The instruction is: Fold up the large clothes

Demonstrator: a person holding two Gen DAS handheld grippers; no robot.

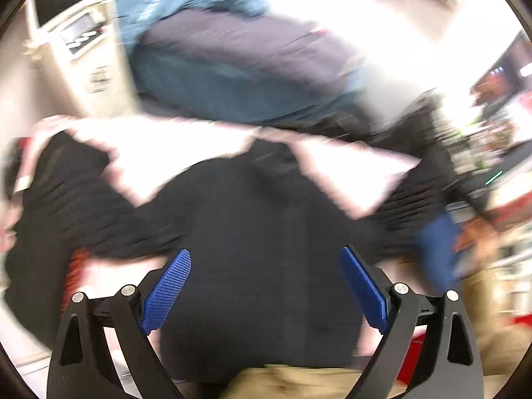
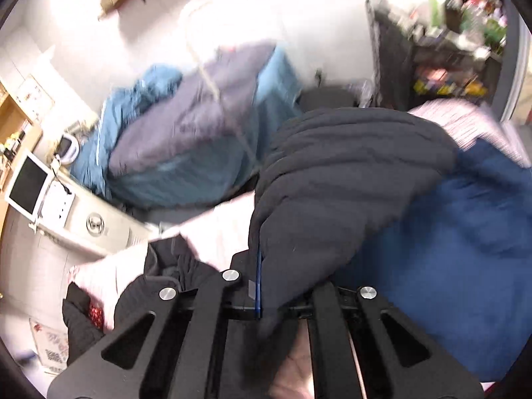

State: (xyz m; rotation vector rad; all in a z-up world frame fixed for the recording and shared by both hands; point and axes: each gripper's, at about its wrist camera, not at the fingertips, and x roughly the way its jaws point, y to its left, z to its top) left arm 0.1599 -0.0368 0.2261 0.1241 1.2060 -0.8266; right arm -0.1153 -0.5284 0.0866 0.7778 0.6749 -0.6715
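A black quilted jacket (image 1: 252, 239) lies spread on a pale pink sheet (image 1: 173, 153), sleeves out to both sides. My left gripper (image 1: 266, 289) is open and empty, hovering over the jacket's body, its blue pads (image 1: 166, 289) wide apart. In the right wrist view my right gripper (image 2: 262, 286) is shut on a fold of the black jacket (image 2: 339, 179), which drapes over its fingers and hides the right finger. More of the jacket (image 2: 166, 266) lies bunched at lower left. The left view is motion-blurred.
A pile of teal and grey-purple bedding (image 1: 232, 63) (image 2: 186, 139) lies beyond the jacket. A dark blue cloth (image 2: 449, 239) lies to the right. A white machine with a screen (image 2: 43, 193) stands at left. Cluttered shelves (image 2: 449, 33) stand at far right.
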